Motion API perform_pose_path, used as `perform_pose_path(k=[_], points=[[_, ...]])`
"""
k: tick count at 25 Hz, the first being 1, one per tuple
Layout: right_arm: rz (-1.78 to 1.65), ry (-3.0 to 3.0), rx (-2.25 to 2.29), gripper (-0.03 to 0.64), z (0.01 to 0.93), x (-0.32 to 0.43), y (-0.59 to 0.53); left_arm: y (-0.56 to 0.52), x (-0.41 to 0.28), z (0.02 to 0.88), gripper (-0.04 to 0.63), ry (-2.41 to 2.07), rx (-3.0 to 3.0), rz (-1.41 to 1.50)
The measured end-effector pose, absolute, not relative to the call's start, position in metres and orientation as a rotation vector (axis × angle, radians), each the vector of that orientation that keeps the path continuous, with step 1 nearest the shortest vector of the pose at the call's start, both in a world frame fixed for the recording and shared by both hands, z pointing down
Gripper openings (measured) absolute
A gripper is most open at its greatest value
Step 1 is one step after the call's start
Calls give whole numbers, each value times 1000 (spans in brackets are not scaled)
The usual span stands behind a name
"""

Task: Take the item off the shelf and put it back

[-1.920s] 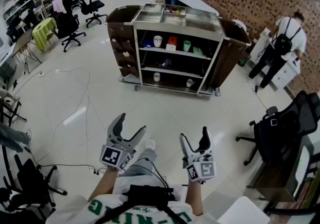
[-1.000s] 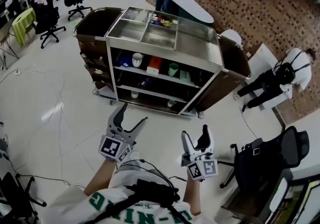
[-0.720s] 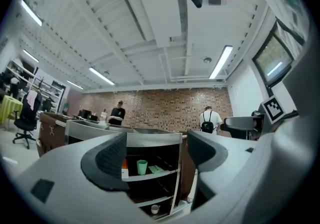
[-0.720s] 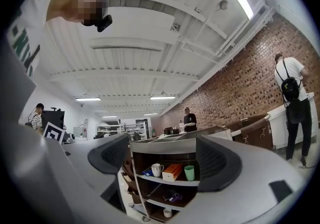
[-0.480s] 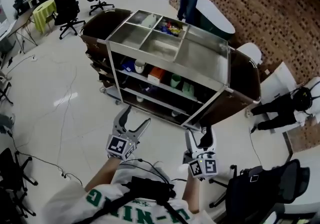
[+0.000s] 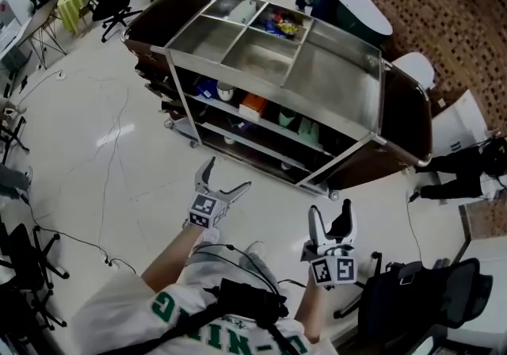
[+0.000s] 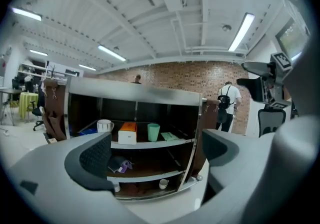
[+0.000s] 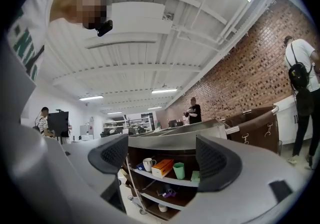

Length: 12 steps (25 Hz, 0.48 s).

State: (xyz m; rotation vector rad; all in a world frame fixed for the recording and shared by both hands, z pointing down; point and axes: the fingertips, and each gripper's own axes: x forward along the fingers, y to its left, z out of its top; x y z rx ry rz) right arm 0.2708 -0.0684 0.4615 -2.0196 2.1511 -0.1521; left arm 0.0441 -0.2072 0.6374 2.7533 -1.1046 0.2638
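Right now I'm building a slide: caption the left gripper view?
Left gripper, jaws just opened, nothing between them, facing the cart shelf with white mug, orange-topped box, green cup.

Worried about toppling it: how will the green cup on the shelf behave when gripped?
The green cup stands upright and taller than wide, so a nudge may tip it. It looks like thin plastic, probably light. Its smooth tapered wall might slip.

left tool (image 6: 228,174): jaws just spreading, empty | right tool (image 6: 329,211): jaws apart
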Motion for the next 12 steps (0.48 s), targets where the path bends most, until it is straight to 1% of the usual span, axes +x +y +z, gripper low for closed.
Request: perform_pose_path(k=[4,6,9,12], points=[[-225,2117,-2119,431,484,277,-61,-281,57,683,555,-1132,2742,334],[-260,2112,-2159,431,492,278,-57,-318,71,699,515,-1146,2752,383],[-308,2112,-2205,431,502,277,-50,-367,95,714,503,-1141,2733,458],[-358,2109,-2242,431,514,277,-44,-418,106,740,492,-1208,2685,432]])
